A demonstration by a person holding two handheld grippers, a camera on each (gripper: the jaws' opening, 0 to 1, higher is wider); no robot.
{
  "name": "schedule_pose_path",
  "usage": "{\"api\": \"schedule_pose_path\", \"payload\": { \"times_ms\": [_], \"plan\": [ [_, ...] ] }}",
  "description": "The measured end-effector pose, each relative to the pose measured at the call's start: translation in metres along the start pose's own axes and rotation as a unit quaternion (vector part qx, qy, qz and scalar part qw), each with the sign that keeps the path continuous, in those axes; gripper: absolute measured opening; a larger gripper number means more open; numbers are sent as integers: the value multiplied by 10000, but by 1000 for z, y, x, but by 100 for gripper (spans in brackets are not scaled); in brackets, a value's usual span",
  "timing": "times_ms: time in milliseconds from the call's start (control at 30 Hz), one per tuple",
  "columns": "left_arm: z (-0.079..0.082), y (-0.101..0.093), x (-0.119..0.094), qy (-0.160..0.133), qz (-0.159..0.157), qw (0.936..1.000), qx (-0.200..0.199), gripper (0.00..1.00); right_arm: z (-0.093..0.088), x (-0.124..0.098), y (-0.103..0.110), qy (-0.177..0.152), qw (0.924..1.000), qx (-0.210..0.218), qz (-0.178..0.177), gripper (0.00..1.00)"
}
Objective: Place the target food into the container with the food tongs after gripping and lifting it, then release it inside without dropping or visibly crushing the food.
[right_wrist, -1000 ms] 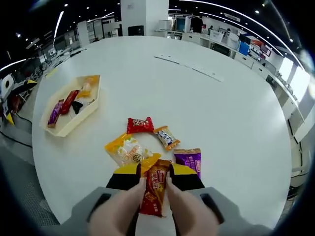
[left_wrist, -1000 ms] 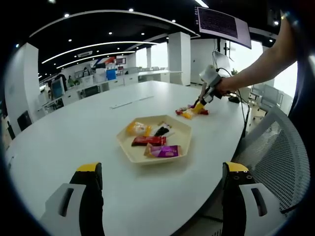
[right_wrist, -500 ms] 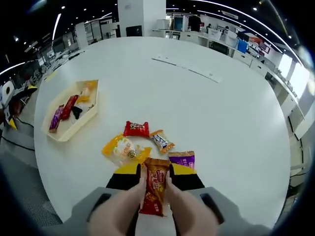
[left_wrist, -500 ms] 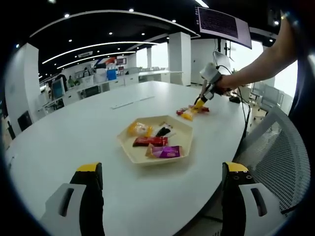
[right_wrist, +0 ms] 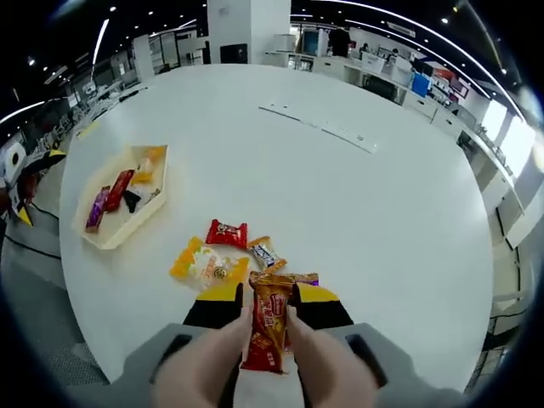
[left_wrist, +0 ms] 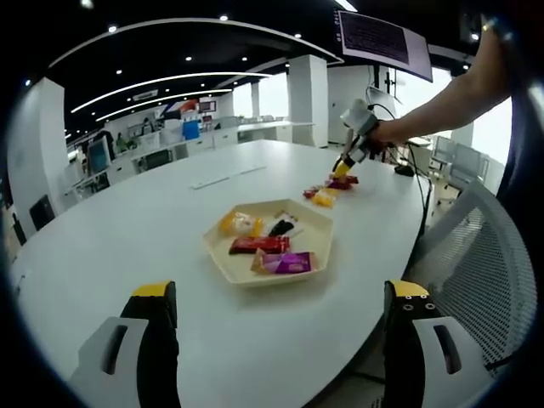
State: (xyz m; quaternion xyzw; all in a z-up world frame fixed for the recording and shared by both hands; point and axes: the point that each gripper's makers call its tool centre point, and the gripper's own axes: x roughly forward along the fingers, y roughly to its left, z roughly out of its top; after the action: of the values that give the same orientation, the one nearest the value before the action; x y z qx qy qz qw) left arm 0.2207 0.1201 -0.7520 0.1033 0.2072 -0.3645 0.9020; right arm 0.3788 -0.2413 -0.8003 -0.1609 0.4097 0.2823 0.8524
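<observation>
Tray (right_wrist: 109,240) holds wrapped snacks (right_wrist: 119,189) (several); right tongs (right_wrist: 269,299) grip snack packet (right_wrist: 269,327).

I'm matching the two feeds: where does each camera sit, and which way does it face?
Left gripper view: on the open left gripper, low over the table, facing the tray; the person's arm shows.
Right gripper view: on the right gripper, looking down at the loose snacks, clamping an orange packet.
Shared: tray, table, loose snacks.

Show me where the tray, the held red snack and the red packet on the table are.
tray (right_wrist: 109,236), right gripper view, near rim
held red snack (right_wrist: 269,327), right gripper view, wrapper middle
red packet (right_wrist: 226,234), right gripper view, wrapper middle
</observation>
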Motion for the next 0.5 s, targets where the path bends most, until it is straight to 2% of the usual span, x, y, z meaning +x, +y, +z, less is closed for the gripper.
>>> {"api": "schedule_pose_path", "payload": {
  "times_ms": [500],
  "plan": [
    [-2, -3, 1, 51, -62, 9999, 111, 99, 11, -14, -9, 55, 10000, -17, -10, 22]
  ]
}}
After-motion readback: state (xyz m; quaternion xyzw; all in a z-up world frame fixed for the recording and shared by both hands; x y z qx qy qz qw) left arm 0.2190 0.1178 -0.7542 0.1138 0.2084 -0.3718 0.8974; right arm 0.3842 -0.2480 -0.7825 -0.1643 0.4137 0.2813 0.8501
